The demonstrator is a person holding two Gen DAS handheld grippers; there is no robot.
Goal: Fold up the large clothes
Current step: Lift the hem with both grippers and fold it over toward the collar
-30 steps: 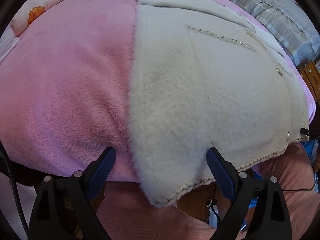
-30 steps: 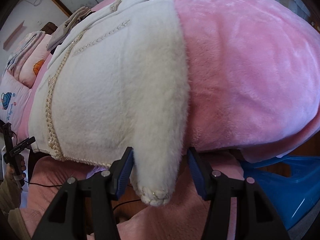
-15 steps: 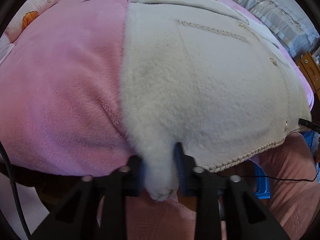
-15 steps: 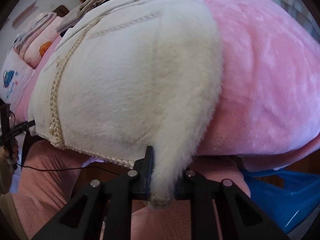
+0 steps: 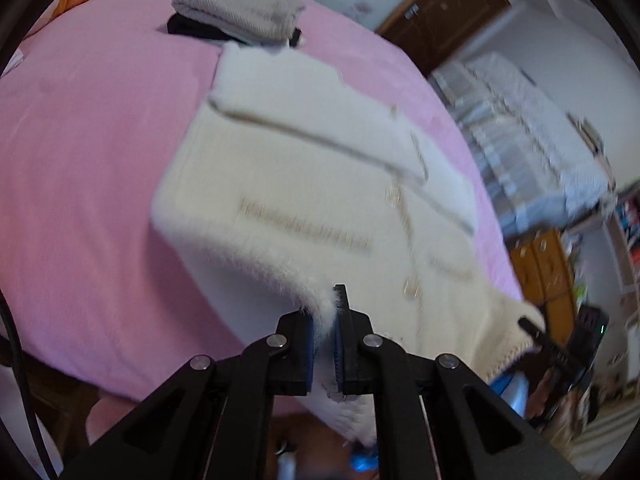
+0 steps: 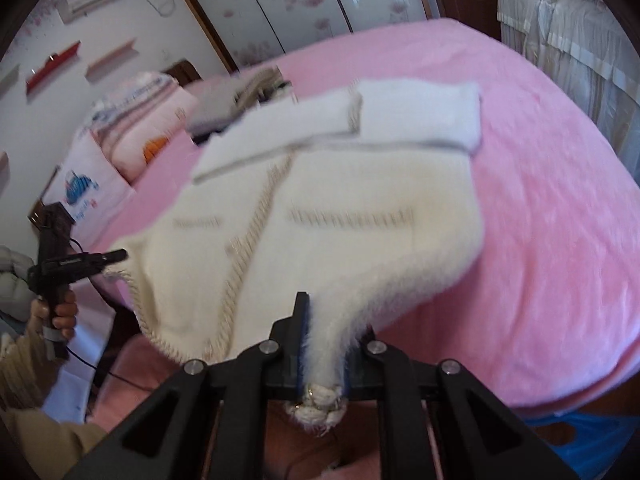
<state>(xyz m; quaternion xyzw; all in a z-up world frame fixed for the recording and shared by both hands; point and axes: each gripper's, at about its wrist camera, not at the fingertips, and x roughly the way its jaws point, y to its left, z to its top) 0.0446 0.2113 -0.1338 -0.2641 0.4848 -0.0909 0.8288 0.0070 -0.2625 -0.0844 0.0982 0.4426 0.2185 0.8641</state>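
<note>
A fluffy white cardigan (image 5: 320, 184) with gold braid trim lies on a pink bed (image 5: 80, 160), sleeves folded across its top. My left gripper (image 5: 324, 340) is shut on the cardigan's bottom left hem corner and holds it lifted off the bed. My right gripper (image 6: 324, 364) is shut on the bottom right hem corner of the cardigan (image 6: 340, 232), also lifted. The right gripper also shows in the left wrist view (image 5: 536, 330), and the left gripper in the right wrist view (image 6: 116, 256). The lower part of the garment hangs between them.
A folded grey garment (image 5: 240, 12) on a dark one lies at the bed's far end. Pillows (image 6: 132, 120) sit at the head. A blue plastic stool (image 6: 592, 428) stands by the bed's near edge. A wooden cabinet (image 5: 540, 272) is at the right.
Both grippers closed on the hem corners about half a second ago. They have since risen and pulled the hem up off the bed edge; the view now looks across the bed.
</note>
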